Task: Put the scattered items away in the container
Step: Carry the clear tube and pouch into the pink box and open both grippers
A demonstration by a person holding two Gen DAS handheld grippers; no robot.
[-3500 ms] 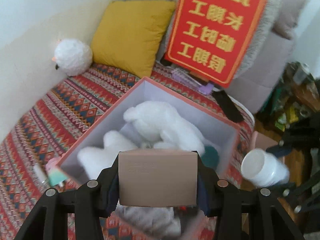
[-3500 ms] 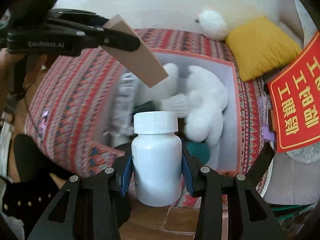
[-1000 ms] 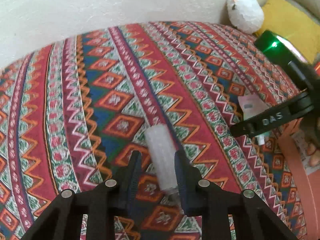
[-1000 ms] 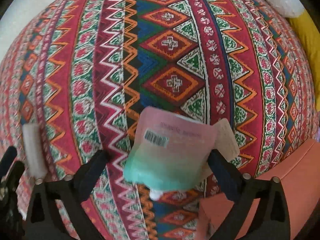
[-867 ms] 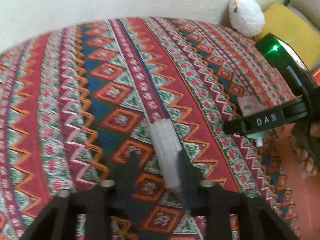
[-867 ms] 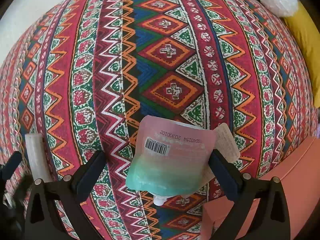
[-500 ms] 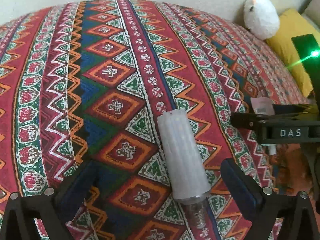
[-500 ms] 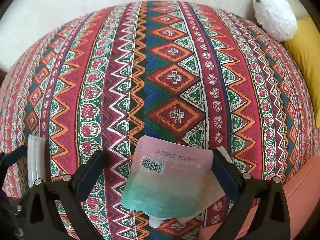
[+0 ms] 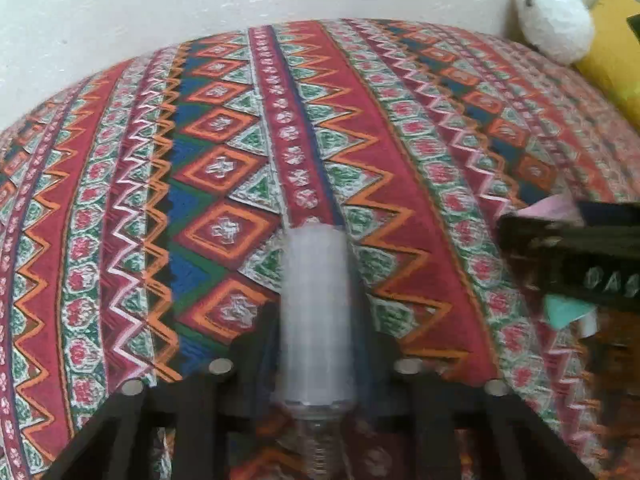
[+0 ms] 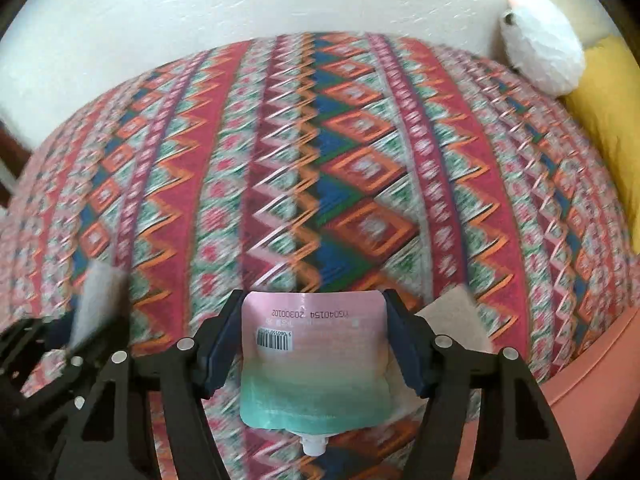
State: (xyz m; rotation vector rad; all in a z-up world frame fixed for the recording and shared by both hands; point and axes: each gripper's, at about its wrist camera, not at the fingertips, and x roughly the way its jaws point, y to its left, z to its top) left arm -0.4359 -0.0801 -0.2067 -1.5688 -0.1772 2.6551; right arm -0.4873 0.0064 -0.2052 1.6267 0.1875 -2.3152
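We find the left gripper (image 9: pixel 318 344) closed on a frosted white tube (image 9: pixel 316 316), one finger pressed to each side of it. The tube lies along the fingers, its threaded metal end (image 9: pixel 320 436) nearest the camera; blur leaves us unsure whether it rests on the patterned cloth (image 9: pixel 224 160) or hangs just above it.

The right gripper (image 10: pixel 314 344) is clamped on a pouch (image 10: pixel 314 360), pink at the far end and fading to green at the near end, with a barcode (image 10: pixel 274 338) on its left face and a white spout (image 10: pixel 314 446) pointing back toward the camera. The blue pads (image 10: pixel 218 352) meet both edges of the pouch. A pale card (image 10: pixel 452 316) lies on the cloth just right of the pouch.

At the near right corner of the right wrist view we note the salmon rim of the box (image 10: pixel 592 380); both tube and pouch are outside it. In the left wrist view the right gripper appears at the right edge with the pouch's pink and green ends showing past it.

At the far right, against the wall (image 10: pixel 200 8), sit a white plush (image 10: pixel 540 60) and, just right of it, a yellow cushion (image 10: pixel 612 120).
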